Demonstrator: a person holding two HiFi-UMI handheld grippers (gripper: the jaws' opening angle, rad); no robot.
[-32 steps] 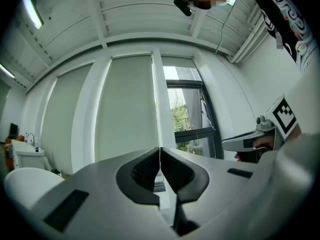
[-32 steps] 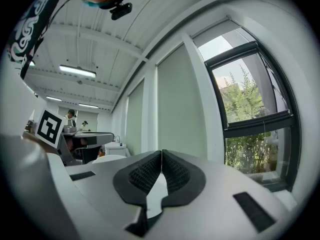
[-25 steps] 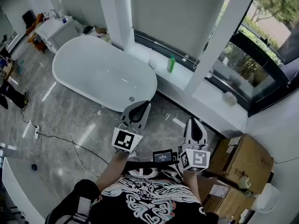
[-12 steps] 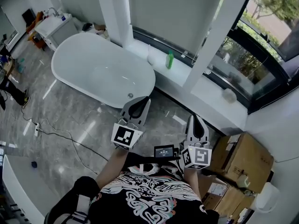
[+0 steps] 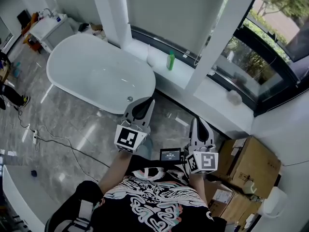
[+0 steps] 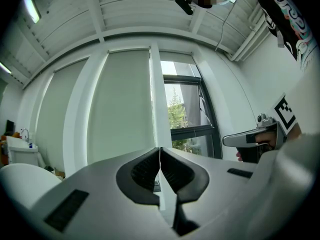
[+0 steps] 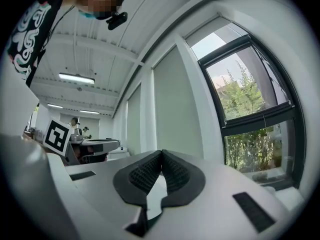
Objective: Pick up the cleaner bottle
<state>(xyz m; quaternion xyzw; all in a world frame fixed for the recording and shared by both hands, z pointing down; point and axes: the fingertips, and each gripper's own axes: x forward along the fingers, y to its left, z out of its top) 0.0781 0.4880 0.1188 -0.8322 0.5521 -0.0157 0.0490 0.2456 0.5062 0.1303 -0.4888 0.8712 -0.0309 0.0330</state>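
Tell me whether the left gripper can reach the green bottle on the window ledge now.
Probably not yet: the left gripper is shut and well short of the green bottle, upright on the window ledge. Nothing seems to block the way.

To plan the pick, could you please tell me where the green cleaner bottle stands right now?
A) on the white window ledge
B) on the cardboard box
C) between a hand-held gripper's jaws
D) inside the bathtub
A: the head view shows the green cleaner bottle standing upright on the white window ledge, beyond the bathtub.
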